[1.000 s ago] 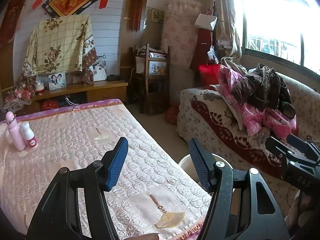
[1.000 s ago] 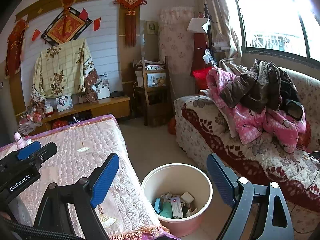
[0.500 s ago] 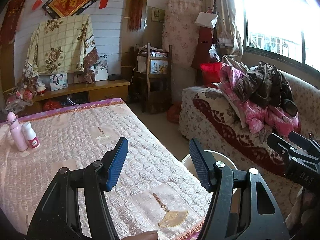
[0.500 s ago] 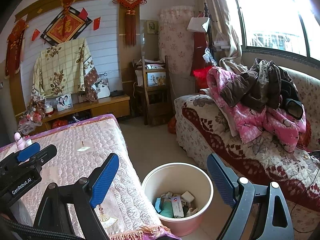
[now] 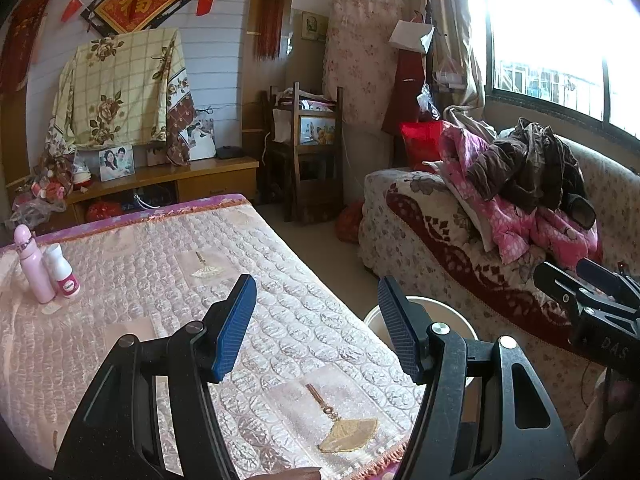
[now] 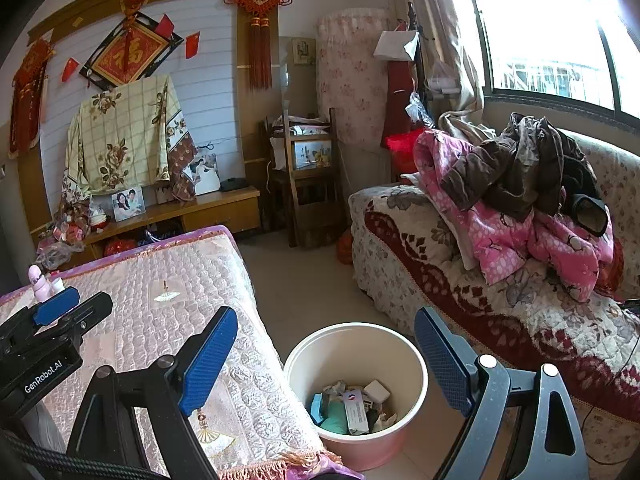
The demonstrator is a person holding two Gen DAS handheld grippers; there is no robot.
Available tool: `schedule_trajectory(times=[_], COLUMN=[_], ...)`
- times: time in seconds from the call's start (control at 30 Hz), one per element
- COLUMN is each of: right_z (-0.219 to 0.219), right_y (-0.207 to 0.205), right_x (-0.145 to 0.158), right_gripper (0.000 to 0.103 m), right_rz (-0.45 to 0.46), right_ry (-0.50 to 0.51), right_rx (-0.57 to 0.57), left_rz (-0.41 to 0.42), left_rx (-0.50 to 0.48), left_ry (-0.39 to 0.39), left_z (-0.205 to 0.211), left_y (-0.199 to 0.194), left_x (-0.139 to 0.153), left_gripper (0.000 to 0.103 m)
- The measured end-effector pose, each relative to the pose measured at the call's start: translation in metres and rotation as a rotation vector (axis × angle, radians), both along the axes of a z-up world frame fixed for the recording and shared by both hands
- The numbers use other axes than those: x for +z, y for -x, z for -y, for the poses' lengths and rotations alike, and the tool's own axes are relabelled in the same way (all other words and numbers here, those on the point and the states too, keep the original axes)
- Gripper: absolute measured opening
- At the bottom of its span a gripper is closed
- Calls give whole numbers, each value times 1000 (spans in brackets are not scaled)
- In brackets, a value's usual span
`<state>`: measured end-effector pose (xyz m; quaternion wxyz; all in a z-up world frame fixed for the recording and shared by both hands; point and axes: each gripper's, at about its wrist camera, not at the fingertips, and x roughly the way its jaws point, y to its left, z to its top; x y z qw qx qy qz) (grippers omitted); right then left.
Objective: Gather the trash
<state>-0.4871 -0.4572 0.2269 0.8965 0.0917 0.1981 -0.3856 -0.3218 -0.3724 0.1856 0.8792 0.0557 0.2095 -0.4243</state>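
Observation:
A pale pink trash bucket stands on the floor between the table and the sofa, with boxes, wrappers and paper inside. Its rim shows in the left wrist view. My right gripper is open and empty, above and in front of the bucket. My left gripper is open and empty above the table's near right corner. A pink bottle and a small white bottle stand at the table's far left.
The table wears a quilted pink cover. A sofa with piled clothes lies to the right. A wooden chair and a low cabinet stand at the back wall.
The left wrist view has shifted slightly, with the bottles now a little further right. Both grippers stay open and empty. The right gripper has hardly moved.

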Motion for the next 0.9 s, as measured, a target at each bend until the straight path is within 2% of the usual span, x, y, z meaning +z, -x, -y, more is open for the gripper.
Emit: schedule_trajectory(times=[0.9], right_z=[-1], right_y=[-1], right_x=[-9], right_gripper=[89], right_rz=[-13], right_ry=[-24], right_rx=[-5], left_rz=[-3], left_rx=[0], left_ry=[-14], left_z=[0], left_y=[0], left_x=[-9], left_gripper=[62])
